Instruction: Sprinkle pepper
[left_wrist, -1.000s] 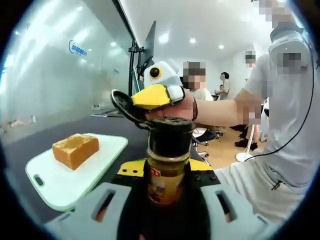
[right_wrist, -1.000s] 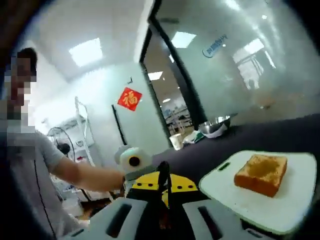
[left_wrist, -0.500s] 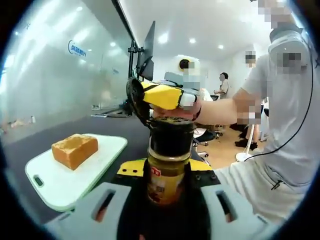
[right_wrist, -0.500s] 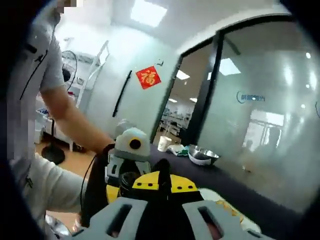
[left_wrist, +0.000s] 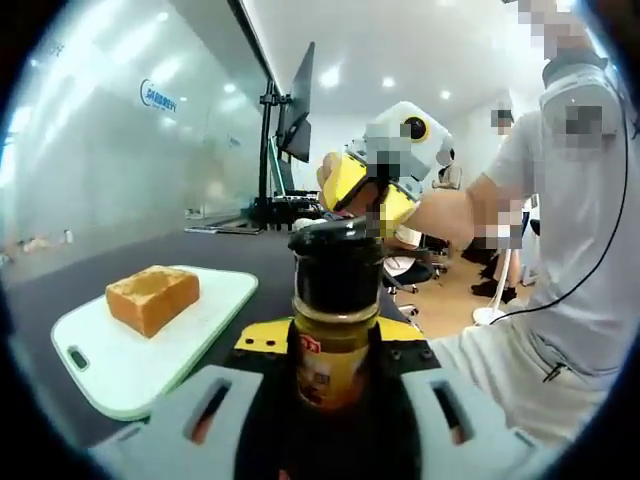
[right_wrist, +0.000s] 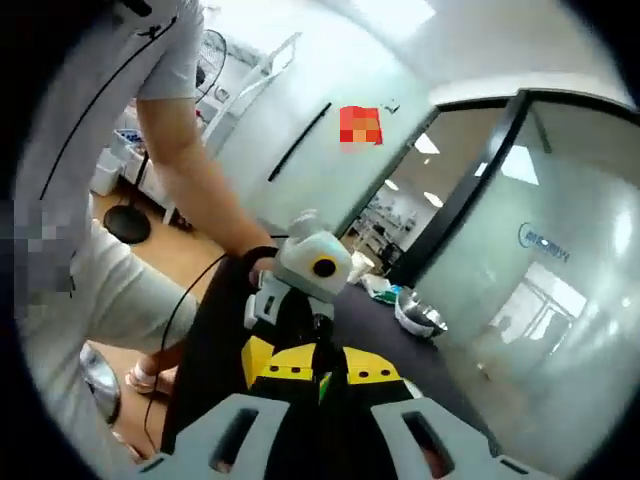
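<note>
Left gripper (left_wrist: 330, 400): jaws closed on the pepper jar (left_wrist: 335, 320), which stands upright at lower centre of the left gripper view — black cap on top, amber glass and a red-and-yellow label below, jaw blocks flanking it on both sides. Contents of the jar not readable through the glass. Right gripper (left_wrist: 385, 180) sits just above and to the right of the cap in that view, yellow-and-white body held by the person's hand (left_wrist: 440, 215); its jaws face away, so from there I cannot tell their gap. In the right gripper view the right gripper's own jaws (right_wrist: 322, 380) are pressed together at lower centre with a thin dark edge pinched between them — cannot tell what it is. White cutting board (left_wrist: 110, 365) at lower left of the left gripper view, on the dark table (left_wrist: 240, 255); a toast block (left_wrist: 152, 298) lies on it, well apart from the jar. Steel bowl (right_wrist: 418, 318) sits right of centre in the right gripper view, contents not visible.
</note>
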